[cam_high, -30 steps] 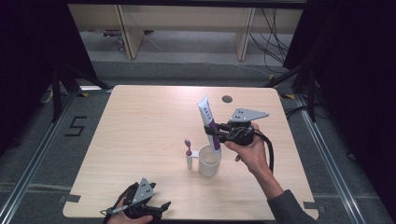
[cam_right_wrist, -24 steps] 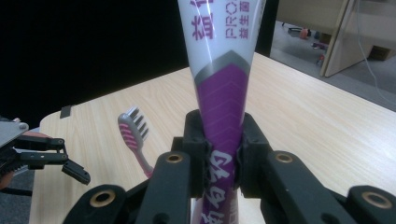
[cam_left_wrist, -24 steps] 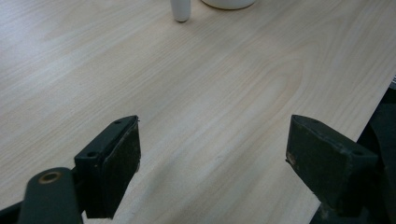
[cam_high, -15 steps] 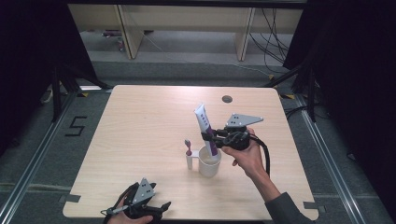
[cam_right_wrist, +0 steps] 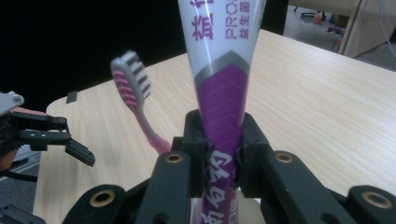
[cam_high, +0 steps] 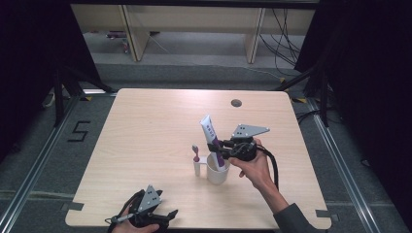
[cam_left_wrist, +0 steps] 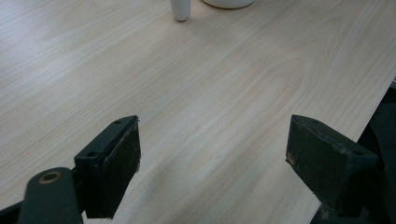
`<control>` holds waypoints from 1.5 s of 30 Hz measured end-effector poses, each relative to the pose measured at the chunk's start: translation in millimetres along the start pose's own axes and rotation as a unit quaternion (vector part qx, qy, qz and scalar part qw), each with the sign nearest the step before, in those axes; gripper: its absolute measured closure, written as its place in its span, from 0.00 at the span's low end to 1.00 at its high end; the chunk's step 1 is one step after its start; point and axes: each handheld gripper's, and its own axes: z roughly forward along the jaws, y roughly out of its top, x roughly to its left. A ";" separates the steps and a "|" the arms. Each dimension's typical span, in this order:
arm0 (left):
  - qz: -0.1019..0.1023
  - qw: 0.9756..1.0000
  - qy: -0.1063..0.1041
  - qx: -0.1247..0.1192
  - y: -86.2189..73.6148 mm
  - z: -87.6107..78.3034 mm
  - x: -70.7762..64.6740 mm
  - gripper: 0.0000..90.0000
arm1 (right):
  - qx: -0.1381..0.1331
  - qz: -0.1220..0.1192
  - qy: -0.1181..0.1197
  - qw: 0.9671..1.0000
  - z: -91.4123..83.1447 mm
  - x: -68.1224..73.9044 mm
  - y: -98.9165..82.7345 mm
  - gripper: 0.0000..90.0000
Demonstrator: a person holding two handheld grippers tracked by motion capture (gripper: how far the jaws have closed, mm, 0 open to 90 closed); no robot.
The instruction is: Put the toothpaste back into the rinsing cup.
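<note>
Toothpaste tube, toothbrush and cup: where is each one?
toothpaste tube [cam_right_wrist: 223, 88], right gripper view, purple band above the gripper.
toothbrush [cam_right_wrist: 130, 77], right gripper view, bristle head.
cup [cam_high: 216, 174], high view, white outer wall.

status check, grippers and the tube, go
Right gripper shut on toothpaste tube, tube end in cup. Left gripper open, empty. Toothbrush upright beside cup.

Even overhead light brightens the pale wooden table [cam_high: 145, 126], its surroundings dark. Soft shadows; faint sheen in the left gripper view. Close black jaws slightly blurred.
</note>
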 end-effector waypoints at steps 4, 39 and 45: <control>0.009 1.000 0.002 0.005 0.3 -0.4 1.7 0.19 | -0.001 0.000 0.001 1.000 0.8 -0.8 -4.6 0.86; 0.007 1.000 0.002 0.005 -0.2 0.4 0.9 0.19 | 0.046 -0.014 -0.010 0.999 8.4 2.7 -25.2 0.85; 0.010 1.000 0.003 0.010 0.2 -0.5 1.5 0.19 | 0.056 -0.023 -0.020 0.998 8.9 2.7 -28.0 0.85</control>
